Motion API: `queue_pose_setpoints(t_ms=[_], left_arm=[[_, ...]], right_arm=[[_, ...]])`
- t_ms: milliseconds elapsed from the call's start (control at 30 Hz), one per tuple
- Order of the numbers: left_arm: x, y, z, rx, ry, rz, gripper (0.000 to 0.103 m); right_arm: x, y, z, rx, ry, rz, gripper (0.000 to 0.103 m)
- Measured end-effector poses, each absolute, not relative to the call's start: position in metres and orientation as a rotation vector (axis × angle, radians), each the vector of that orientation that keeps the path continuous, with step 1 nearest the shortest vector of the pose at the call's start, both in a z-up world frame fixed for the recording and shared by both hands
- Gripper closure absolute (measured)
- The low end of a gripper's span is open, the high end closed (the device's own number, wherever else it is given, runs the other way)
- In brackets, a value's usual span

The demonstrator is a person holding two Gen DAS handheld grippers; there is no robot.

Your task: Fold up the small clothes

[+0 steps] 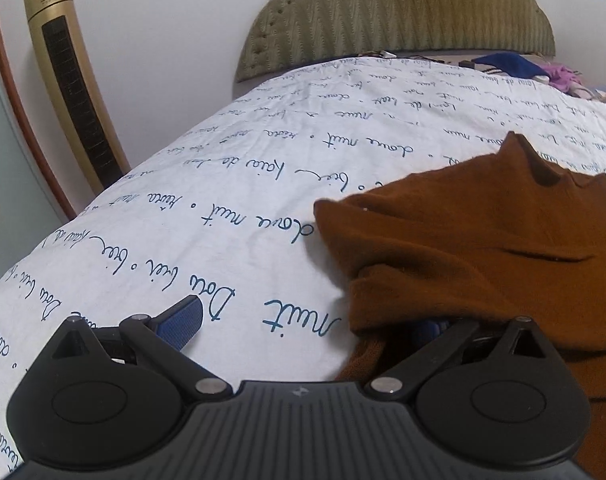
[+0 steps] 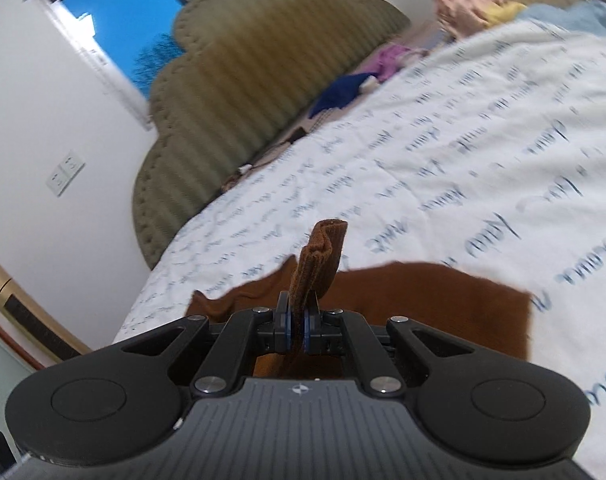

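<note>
A: Left wrist view: the left gripper (image 1: 315, 322) stands spread wide, one pad buried under the brown garment (image 1: 483, 248) heaped on the bedsheet (image 1: 223, 208).

B: Right wrist view: the right gripper (image 2: 297, 326) is clamped on a garment corner; carry it across low, keeping that edge taut.

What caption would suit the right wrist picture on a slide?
Right gripper shut on a strip of the brown garment, lifted above the script-printed bedspread.
</note>
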State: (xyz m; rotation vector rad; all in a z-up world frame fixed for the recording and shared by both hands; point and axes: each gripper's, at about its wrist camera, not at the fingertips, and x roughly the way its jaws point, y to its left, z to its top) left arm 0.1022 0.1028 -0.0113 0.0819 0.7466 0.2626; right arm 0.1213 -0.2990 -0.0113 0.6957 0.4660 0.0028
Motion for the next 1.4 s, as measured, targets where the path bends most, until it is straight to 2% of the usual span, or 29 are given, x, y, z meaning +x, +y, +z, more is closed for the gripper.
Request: queue_pose_setpoints(t_ms=[433, 967, 1133, 1167, 1400], left_arm=[[0.076, 0.124, -0.010, 0.169, 0.731, 0.150, 0.000], [0.064, 0.152, 0.004, 0.040, 0.692, 0.203, 0.000], [0.083, 0.163, 0.008, -0.104, 0.713, 0.128, 0.000], [0.088, 0.166, 0.008, -0.144, 0.722, 0.107, 0.000], [0.136, 0.194, -0.009, -0.508, 0.804, -0.052, 0.001]], right_arm=[[0.109, -0.304, -0.036, 0.700, 0.529, -0.069, 0.095], [0.096, -0.306, -0.040, 0.641, 0.548, -0.112, 0.094], [0.094, -0.308, -0.042, 0.655, 0.559, -0.112, 0.093], [0.094, -0.308, -0.043, 0.654, 0.561, -0.110, 0.090], [0.094, -0.306, -0.043, 0.647, 0.568, -0.101, 0.088]])
